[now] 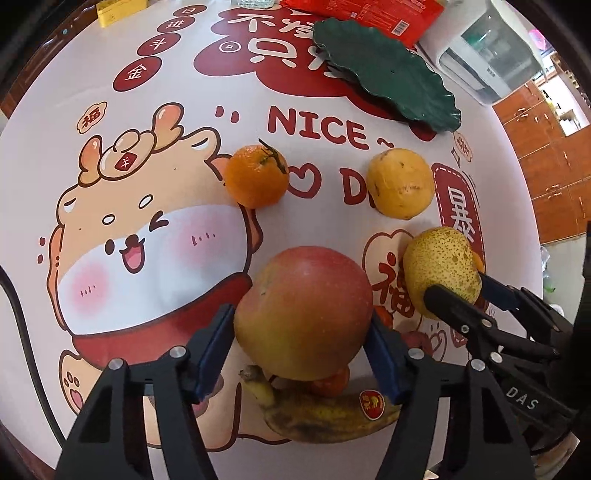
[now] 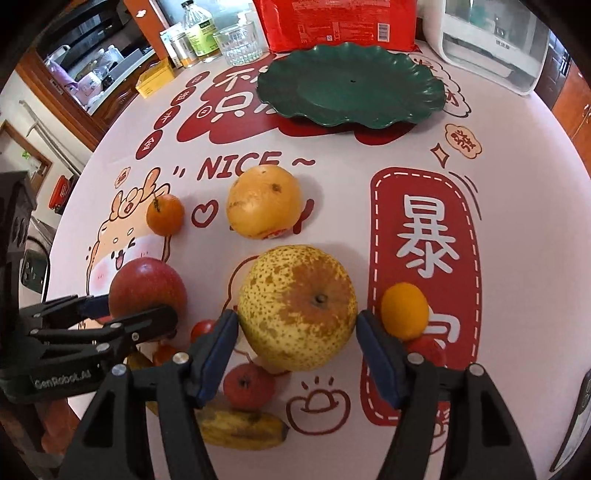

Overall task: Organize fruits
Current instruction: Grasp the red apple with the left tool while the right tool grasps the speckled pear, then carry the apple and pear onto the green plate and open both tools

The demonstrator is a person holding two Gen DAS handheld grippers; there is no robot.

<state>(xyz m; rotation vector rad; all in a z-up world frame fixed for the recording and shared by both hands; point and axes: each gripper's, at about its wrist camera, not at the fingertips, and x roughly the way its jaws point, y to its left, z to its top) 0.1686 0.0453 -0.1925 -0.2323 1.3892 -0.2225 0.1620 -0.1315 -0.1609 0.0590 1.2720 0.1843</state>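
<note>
A large red apple [image 1: 303, 314] sits between the blue pads of my left gripper [image 1: 301, 312], which press on both its sides. My right gripper [image 2: 295, 314] holds a speckled yellow pear [image 2: 297, 306] the same way, a pad against each flank. Both fruits rest on the printed tablecloth [image 2: 369, 155]. Farther back lie a mandarin [image 1: 256, 175] and a round yellow fruit [image 1: 400, 182]. A spotted banana [image 2: 243, 428], a small red fruit [image 2: 247, 386] and a small orange citrus [image 2: 404, 310] lie close to the pear. The green leaf-shaped plate [image 2: 351, 85] at the back holds nothing.
Behind the plate stand a red package [image 2: 332, 22] and a white appliance [image 2: 491, 48]. A glass [image 2: 238, 44], bottles [image 2: 199, 33] and a yellow box [image 2: 155, 79] crowd the far left edge. The two grippers work side by side, close together.
</note>
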